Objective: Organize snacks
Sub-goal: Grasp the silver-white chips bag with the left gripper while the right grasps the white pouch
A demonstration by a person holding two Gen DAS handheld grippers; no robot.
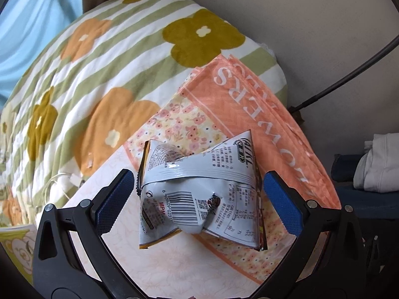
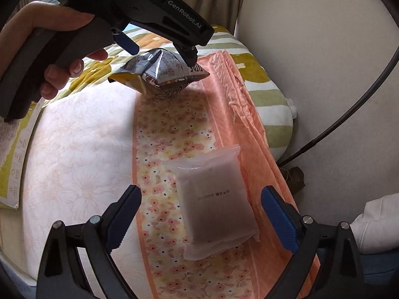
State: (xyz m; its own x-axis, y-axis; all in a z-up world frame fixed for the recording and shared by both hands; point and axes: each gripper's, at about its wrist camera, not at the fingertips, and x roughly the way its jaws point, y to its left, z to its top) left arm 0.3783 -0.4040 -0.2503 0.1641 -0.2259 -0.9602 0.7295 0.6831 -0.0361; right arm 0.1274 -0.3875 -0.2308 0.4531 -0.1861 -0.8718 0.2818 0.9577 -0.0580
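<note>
Right hand-held gripper (image 2: 200, 214): blue-padded jaws standing wide apart, nothing between the pads, pointing steeply down. Directly under it, a pale translucent rectangular snack packet (image 2: 214, 206) with a line of small print on its face is lying flat on the folded orange cloth with floral-print centre panel (image 2: 172, 134). Packet is sitting between the two jaws in that view but below them, not touching either pad.

Left hand-held gripper (image 1: 198, 196): jaws also spread. A crumpled silver foil snack bag with barcode and yellow edge (image 1: 199, 194) is sitting in the gap. From the left wrist view both blue pads are showing a sliver of clearance at the bag's sides. In the right wrist view the left hand-held gripper (image 2: 162, 54) is hanging over the bag, one black fingertip right at its top edge; actual contact I cannot tell. Reading it as not clamped.

The foil bag (image 2: 159, 77) is lying farther back than the translucent packet, well apart from it, at the far end of the orange cloth, near the cloth's inner edge.

A person's hand (image 2: 57, 47) is wrapping the left tool's handle, fingers curling under it.

Cloth is lying on a pale pink floral-embossed bed surface (image 2: 74, 149). Beyond it, a striped green-and-white blanket with orange and mustard flowers (image 1: 99, 62) is bunching up against the wall. A black cable (image 2: 349, 114) is running down the wall on the right.
</note>
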